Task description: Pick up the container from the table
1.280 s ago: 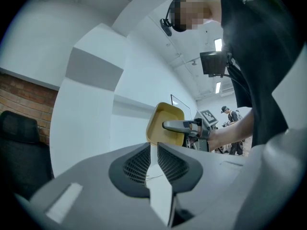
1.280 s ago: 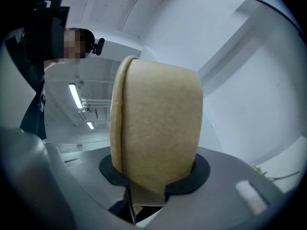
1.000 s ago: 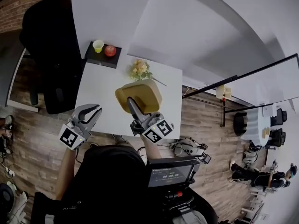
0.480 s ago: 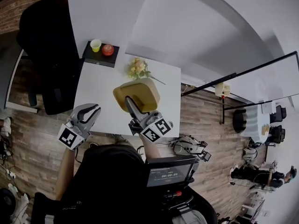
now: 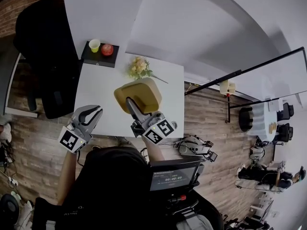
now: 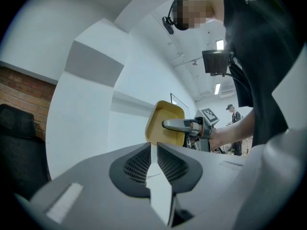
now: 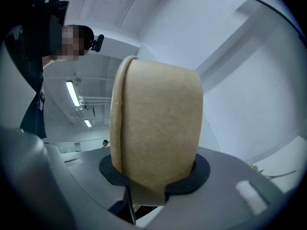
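Honestly not much is changing over the last second. The mustard-tan, round-cornered cardboard-looking container (image 5: 138,96) is still hanging in the air over the white counter (image 5: 103,95), with the right tongs (image 5: 132,107) clamping its edge. So the pick-up is looking basically done, and the person is just holding it steady. The left tongs (image 5: 91,113) are sitting off to the side, pinched together on nothing.

The other things are sitting further back: a bunch of yellow flowers (image 5: 139,68), plus a black tray (image 5: 98,59) carrying a yellow-green cup (image 5: 94,45) and a red apple (image 5: 107,49). Nothing is getting in the way.
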A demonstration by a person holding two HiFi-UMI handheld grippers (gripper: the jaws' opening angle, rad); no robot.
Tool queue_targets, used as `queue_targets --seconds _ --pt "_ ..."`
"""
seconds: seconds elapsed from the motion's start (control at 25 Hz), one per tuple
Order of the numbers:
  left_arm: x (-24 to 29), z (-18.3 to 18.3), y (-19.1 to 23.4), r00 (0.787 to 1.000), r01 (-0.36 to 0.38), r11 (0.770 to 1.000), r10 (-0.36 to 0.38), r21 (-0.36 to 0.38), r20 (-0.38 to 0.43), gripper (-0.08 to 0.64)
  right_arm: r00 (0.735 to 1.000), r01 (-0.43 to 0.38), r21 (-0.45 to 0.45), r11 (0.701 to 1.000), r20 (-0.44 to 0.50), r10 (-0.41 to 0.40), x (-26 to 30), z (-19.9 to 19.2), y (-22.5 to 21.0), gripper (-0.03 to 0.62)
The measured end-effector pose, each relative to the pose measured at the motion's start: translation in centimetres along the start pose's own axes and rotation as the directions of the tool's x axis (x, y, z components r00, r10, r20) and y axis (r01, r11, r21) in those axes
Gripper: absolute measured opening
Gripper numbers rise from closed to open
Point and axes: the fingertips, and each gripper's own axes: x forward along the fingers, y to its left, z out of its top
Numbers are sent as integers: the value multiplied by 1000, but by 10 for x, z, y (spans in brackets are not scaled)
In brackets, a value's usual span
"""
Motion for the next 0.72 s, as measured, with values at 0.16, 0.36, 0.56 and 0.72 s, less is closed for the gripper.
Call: queue_targets --seconds 0.16,0.36,0.56,0.72 --pt "2 -3 -2 1000 5 1000 -5 22 -10 38 1000 3 2 1000 0 -3 0 -2 -2 181" --pt "3 -5 -6 1000 7 1000 -7 9 -18 38 1000 2 3 1000 -2 -2 -1 -2 -1 181" --pt "5 -6 -10 1000 14 1000 -14 9 -19 38 1000 0 0 1000 -7 0 -2 -2 -1 181" --pt "5 -6 -12 1000 17 1000 -17 4 -16 37 1000 6 0 1000 -4 -6 -4 -1 -1 181"
